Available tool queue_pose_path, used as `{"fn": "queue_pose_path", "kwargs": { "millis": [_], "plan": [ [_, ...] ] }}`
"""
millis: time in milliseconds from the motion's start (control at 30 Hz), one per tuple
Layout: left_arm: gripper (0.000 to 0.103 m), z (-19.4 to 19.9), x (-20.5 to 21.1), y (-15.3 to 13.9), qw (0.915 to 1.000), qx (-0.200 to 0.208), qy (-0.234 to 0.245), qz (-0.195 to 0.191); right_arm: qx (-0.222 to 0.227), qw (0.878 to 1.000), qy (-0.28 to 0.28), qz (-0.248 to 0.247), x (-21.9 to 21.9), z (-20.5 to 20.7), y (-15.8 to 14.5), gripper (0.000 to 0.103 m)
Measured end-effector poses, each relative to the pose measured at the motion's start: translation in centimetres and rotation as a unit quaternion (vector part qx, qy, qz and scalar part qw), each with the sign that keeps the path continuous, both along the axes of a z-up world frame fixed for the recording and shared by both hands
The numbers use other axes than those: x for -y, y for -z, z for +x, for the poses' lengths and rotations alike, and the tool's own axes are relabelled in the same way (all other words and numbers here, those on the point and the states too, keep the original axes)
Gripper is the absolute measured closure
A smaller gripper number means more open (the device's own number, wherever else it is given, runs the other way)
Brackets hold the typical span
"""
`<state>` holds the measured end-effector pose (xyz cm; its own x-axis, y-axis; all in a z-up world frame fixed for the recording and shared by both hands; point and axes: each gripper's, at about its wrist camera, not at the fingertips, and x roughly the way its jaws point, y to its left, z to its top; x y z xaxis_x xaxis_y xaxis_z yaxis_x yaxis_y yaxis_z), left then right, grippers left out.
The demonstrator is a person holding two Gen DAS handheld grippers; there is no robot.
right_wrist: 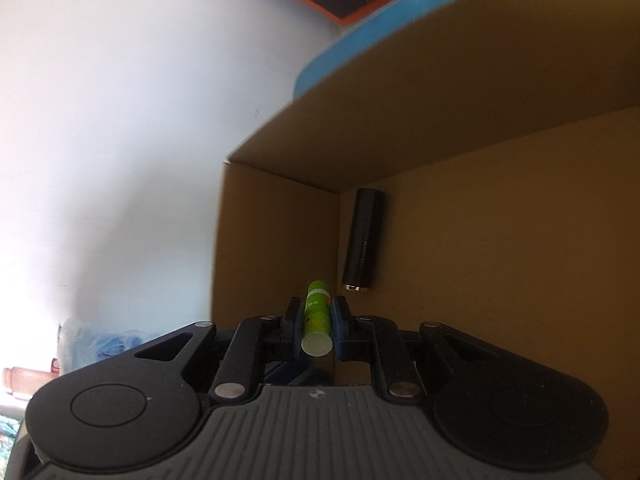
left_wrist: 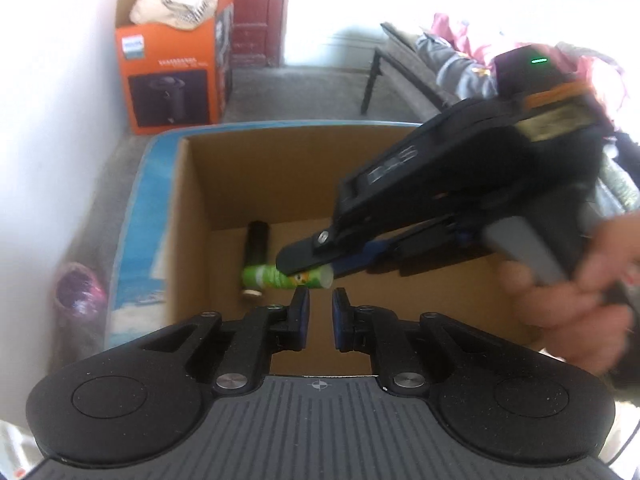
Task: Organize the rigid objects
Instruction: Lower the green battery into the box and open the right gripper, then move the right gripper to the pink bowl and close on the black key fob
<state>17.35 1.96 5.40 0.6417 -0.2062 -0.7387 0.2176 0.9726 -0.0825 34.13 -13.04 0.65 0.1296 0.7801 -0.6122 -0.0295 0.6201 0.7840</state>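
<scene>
The right claw (right_wrist: 316, 322) reaches down inside the open brown cardboard box (left_wrist: 192, 208), clamped on a small green plastic tube (right_wrist: 317, 320). A black cylindrical canister (right_wrist: 362, 240) already lies on the box floor (one in). Left claw (left_wrist: 321, 312) hovers slightly parted, empty.

Bright daylight, overexposed white wall (right_wrist: 120, 120), soft motion blur, fisheye-curved edges, dark vignetted corners

**Left wrist: green can held inside cardboard box**

Right gripper (left_wrist: 310, 270) reaches into the cardboard box (left_wrist: 188, 216), clamping a green can (left_wrist: 280, 277). Black cylinder (left_wrist: 258, 245) lies just beside it. Left gripper (left_wrist: 321, 312) hovers above, jaws parted, empty.
</scene>
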Motion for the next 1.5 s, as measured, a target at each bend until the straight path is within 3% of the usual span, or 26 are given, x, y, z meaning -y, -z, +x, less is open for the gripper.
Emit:
{"fn": "queue_pose_path", "kwargs": {
  "millis": [167, 300, 433, 633, 767, 900, 1033, 1233, 1333, 1500],
  "plan": [
    [0.089, -1.9, -0.9, -0.9, 0.9995, 0.030, -0.006, 0.007, -0.034, 0.999, -0.027, -0.028, -2.8, 0.4, 2.0, 0.084],
    [0.086, -3.1, -1.1, -1.6, 0.9990, 0.044, -0.008, -0.003, -0.034, 0.998, -0.036, -0.049, -3.7, 0.3, 2.0, 0.084],
    [0.074, -4.6, -1.3, -2.3, 0.9979, 0.058, -0.012, -0.024, -0.022, 0.999, -0.026, -0.042, -3.1, -0.2, 1.0, 0.084],
    [0.060, -7.2, -1.9, -3.4, 0.9938, 0.092, -0.016, -0.060, 0.032, 0.999, -0.003, -0.002, 0.9, -3.1, -2.8, 0.084],
    [0.045, -8.8, -1.5, -4.0, 0.9896, 0.123, -0.009, -0.074, 0.090, 0.996, 0.015, 0.022, 4.6, -6.7, -6.9, 0.083],
    [0.038, -10.8, -0.8, -4.1, 0.9853, 0.140, 0.019, -0.096, 0.150, 0.988, 0.042, 0.021, 9.4, -12.1, -9.6, 0.083],
    [0.038, -12.2, 1.4, -3.4, 0.9832, 0.137, 0.059, -0.105, 0.184, 0.980, 0.074, -0.004, 13.4, -17.2, -10.3, 0.083],
    [0.038, -12.4, 7.1, 0.1, 0.9807, 0.077, 0.138, -0.115, 0.172, 0.976, 0.117, -0.055, 16.8, -22.7, -5.9, 0.083],
    [0.038, -12.2, 10.3, 2.4, 0.9813, 0.062, 0.158, -0.090, 0.174, 0.970, 0.139, -0.102, 16.9, -23.5, -3.2, 0.083],
    [0.049, -11.1, 13.4, 5.6, 0.9833, 0.020, 0.169, -0.065, 0.183, 0.964, 0.158, -0.109, 17.9, -24.2, -0.6, 0.083]
  ]
}}
